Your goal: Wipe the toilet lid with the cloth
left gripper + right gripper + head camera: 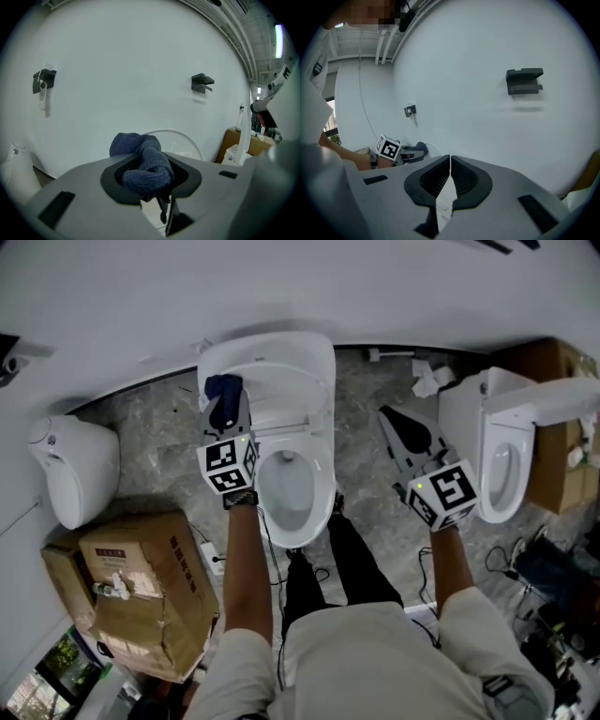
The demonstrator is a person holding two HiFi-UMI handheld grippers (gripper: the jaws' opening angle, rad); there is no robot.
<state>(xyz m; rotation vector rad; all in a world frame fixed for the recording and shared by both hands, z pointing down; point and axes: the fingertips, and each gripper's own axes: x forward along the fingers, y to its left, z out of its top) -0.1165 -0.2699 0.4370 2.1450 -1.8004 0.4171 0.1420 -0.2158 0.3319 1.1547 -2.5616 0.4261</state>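
The white toilet stands in the middle of the head view with its lid (281,371) raised against the wall and the bowl (295,488) exposed. My left gripper (228,411) is shut on a dark blue cloth (223,395) at the lid's left edge. In the left gripper view the bunched cloth (143,165) fills the gap between the jaws, and the lid's curved rim (185,139) shows beyond it. My right gripper (389,420) hovers over the floor to the right of the toilet, shut with nothing in it. Its pads (440,176) meet in the right gripper view.
A second toilet (497,460) stands at the right with a cardboard box (562,442) behind it. At the left are another white fixture (75,470) and stacked cardboard boxes (141,592). Crumpled paper (429,379) and cables (511,559) lie on the floor.
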